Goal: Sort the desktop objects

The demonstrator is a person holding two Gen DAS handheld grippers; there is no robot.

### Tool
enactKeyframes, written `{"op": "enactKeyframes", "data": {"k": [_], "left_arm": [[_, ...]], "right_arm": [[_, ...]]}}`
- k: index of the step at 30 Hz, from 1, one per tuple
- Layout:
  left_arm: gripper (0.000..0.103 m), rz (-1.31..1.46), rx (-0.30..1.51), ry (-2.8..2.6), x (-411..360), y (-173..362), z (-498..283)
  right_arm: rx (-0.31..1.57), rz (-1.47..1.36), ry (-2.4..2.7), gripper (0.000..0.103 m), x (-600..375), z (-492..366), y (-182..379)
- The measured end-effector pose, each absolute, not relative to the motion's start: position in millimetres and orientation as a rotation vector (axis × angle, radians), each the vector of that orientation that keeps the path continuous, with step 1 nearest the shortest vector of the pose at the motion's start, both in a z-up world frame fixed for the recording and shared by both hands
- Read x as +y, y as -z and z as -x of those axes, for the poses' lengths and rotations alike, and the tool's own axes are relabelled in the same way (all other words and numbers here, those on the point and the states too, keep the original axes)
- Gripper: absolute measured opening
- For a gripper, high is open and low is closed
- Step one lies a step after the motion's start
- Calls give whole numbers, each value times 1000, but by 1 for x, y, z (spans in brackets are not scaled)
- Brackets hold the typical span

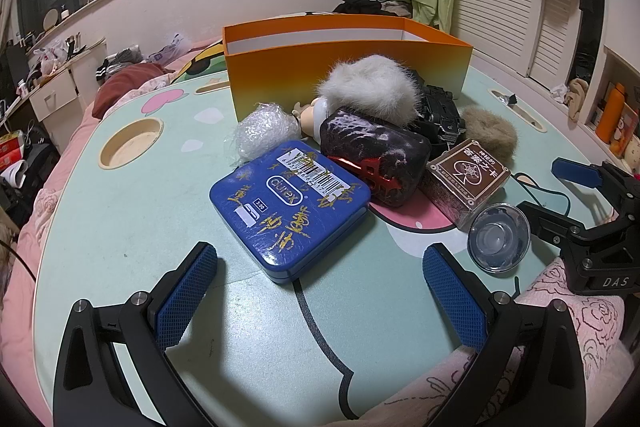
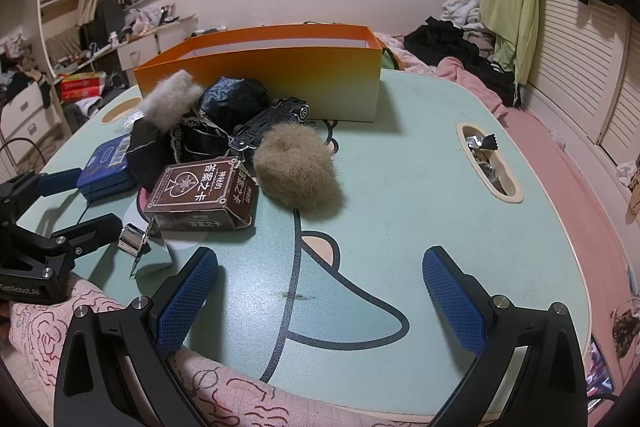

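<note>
Just ahead of left tongs (image 1: 320,291), blue tin (image 1: 290,209)

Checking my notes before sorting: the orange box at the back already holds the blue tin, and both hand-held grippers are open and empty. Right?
Not quite: the blue tin lies on the table in front of the orange box, as the left wrist view shows. Both the left hand-held gripper and right hand-held gripper are open and empty.

You're in a home bedroom: a pink bed (image 2: 560,147), heaped clothes (image 2: 452,43), and louvred closet doors (image 2: 580,67).
</note>
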State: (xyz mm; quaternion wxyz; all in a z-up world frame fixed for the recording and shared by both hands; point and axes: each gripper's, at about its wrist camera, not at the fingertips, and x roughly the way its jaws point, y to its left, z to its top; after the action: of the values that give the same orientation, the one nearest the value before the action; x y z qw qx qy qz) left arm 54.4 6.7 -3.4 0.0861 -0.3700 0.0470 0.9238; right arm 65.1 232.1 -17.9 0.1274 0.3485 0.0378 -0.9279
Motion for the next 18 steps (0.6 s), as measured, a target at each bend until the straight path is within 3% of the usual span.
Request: {"op": "enactKeyframes", "data": {"k": [18], "left_arm": [[102,1109,113,-2757,4,3,-54]], "right_arm": [[108,-1013,2700,102,233,-67,19]]}}
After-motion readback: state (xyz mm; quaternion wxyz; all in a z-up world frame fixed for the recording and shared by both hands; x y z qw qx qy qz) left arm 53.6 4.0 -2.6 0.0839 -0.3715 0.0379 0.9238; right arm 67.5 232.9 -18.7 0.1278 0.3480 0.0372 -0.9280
